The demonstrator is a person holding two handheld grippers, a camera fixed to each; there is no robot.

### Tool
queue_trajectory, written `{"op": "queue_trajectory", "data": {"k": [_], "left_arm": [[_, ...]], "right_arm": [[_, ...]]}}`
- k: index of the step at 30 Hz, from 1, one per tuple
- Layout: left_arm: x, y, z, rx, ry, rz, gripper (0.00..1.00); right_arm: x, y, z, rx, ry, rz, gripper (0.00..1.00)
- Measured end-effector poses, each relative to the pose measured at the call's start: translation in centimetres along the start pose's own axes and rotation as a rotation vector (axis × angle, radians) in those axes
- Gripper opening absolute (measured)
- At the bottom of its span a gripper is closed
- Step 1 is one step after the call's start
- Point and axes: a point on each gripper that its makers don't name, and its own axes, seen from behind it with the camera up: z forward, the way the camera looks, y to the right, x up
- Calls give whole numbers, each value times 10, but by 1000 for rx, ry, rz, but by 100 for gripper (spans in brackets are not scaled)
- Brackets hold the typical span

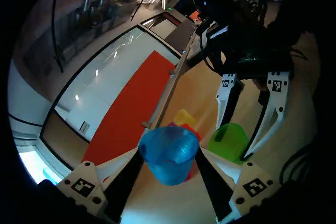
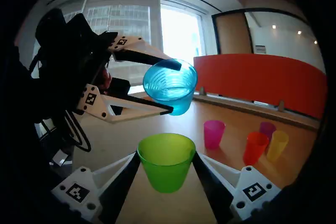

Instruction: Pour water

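Two cups held | blue cup (image 2: 170, 83) clenched in left gripper (image 1: 169, 150), tilted over green cup (image 2: 166, 169) clenched in right gripper (image 2: 166, 156) | pour judged unfinished

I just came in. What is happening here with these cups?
A person works two hand-held grippers. The left gripper holds a blue cup, raised and tilted above a green cup, which the right gripper holds upright lower down. It looks like a pour, though no stream of water is visible. A pink cup, an orange cup, a purple cup and a yellow cup stand farther back on the wooden table.
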Motion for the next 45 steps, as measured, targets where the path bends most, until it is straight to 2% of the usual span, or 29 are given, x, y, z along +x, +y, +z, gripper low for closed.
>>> {"op": "queue_trajectory", "data": {"k": [9, 24, 45], "left_arm": [[4, 3, -1, 11, 7, 44, 86], [8, 1, -5, 34, 13, 106, 86], [14, -6, -9, 66, 23, 155, 86]], "right_arm": [[3, 3, 1, -5, 8, -2, 91], [9, 2, 0, -7, 14, -6, 91], [8, 2, -1, -9, 17, -14, 91]]}}
